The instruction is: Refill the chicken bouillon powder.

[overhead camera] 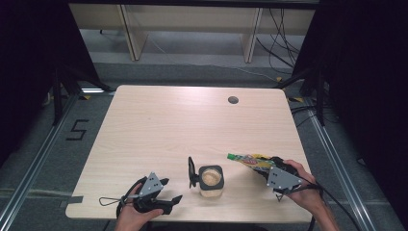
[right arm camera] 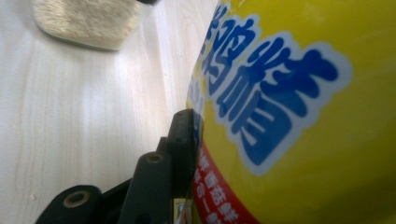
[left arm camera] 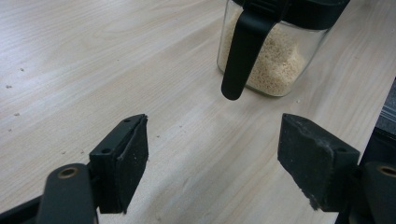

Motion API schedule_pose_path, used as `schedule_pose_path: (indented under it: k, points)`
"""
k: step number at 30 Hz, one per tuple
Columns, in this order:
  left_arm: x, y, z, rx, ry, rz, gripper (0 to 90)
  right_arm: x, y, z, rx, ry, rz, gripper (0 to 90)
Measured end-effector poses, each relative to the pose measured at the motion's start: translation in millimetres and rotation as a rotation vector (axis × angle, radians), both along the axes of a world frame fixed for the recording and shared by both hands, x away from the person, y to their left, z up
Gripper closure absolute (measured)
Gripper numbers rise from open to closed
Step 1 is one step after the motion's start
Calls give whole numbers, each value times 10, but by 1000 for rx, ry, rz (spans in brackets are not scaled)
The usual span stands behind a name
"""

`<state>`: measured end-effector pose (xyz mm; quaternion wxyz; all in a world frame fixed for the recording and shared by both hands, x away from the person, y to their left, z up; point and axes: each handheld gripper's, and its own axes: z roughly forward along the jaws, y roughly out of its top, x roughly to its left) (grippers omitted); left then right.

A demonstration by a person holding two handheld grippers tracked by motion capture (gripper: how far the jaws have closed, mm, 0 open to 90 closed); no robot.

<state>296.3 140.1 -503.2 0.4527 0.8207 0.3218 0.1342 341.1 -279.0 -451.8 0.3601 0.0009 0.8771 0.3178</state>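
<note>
Left tongs (overhead camera: 174,191) are gaping wide, empty, low over the pale wooden surface (overhead camera: 159,125). Clear glass jar of beige grains (overhead camera: 210,181), black lid flipped open: heavy, breakable. Right tongs (overhead camera: 262,169) are clamping the yellow green-capped squeeze pouch (overhead camera: 251,161) mid-body; soft, slippery.

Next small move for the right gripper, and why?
Probably carry the yellow pouch left until its green cap is over the open jar. The right gripper grips the pouch, the jar's lid is flipped open, and the left gripper waits open beside it.
</note>
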Motion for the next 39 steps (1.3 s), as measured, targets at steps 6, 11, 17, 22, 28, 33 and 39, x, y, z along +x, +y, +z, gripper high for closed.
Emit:
schedule_pose_path:
  k: [6, 11, 17, 22, 28, 33, 39]
  points:
    - [-3, 0, 3, -3, 0, 2, 243, 112, -149, -10, 112, 34, -25, 668]
    - [-6, 1, 8, 0, -4, 1, 243, 160, -326, -37, 259, 120, -100, 667]
    - [-2, -2, 3, -1, -9, -1, 243, 160, -416, -67, 322, 151, -136, 664]
    - [0, 8, 6, 8, -10, -6, 244, 167, -466, -87, 360, 177, -160, 650]
    - [-9, -12, 1, -21, -6, 0, 243, 189, -579, -122, 417, 199, -202, 602]
    - [-10, -4, 6, -8, -9, -4, 243, 171, -595, -113, 454, 203, -235, 524]
    - [-10, -20, -6, -22, -12, 2, 243, 185, -620, -116, 473, 190, -256, 449]
